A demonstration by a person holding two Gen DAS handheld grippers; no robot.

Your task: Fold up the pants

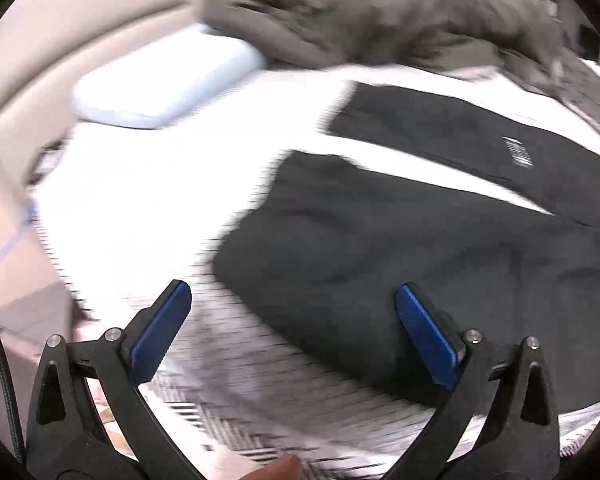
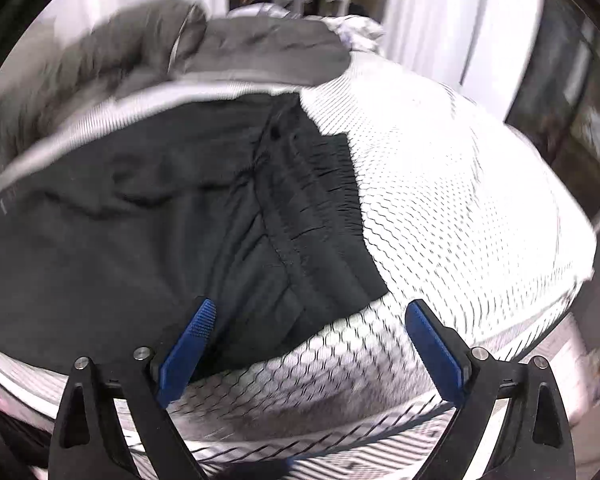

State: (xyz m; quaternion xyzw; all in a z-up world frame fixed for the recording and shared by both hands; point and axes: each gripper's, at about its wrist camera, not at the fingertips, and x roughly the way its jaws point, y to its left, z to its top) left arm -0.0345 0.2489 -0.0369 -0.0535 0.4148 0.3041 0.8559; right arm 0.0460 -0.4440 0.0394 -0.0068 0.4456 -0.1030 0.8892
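Black pants (image 1: 400, 240) lie spread flat on a white patterned bed, their two legs parted in a V with a small white print on the far leg. My left gripper (image 1: 294, 292) hovers open over the near leg's hem, nothing between its blue pads (image 1: 162, 332). In the right wrist view the pants (image 2: 140, 220) show their gathered elastic waistband (image 2: 320, 200). My right gripper (image 2: 308, 308) hangs open above the waistband's near corner, holding nothing. Both views are motion-blurred.
A grey blanket (image 1: 380, 16) is heaped at the far side of the bed, and a pale blue pillow (image 1: 160, 80) rests by the beige headboard. The mattress edge (image 2: 540, 300) drops off to the right, beyond it white curtains. A fingertip (image 1: 280, 470) shows at the bottom.
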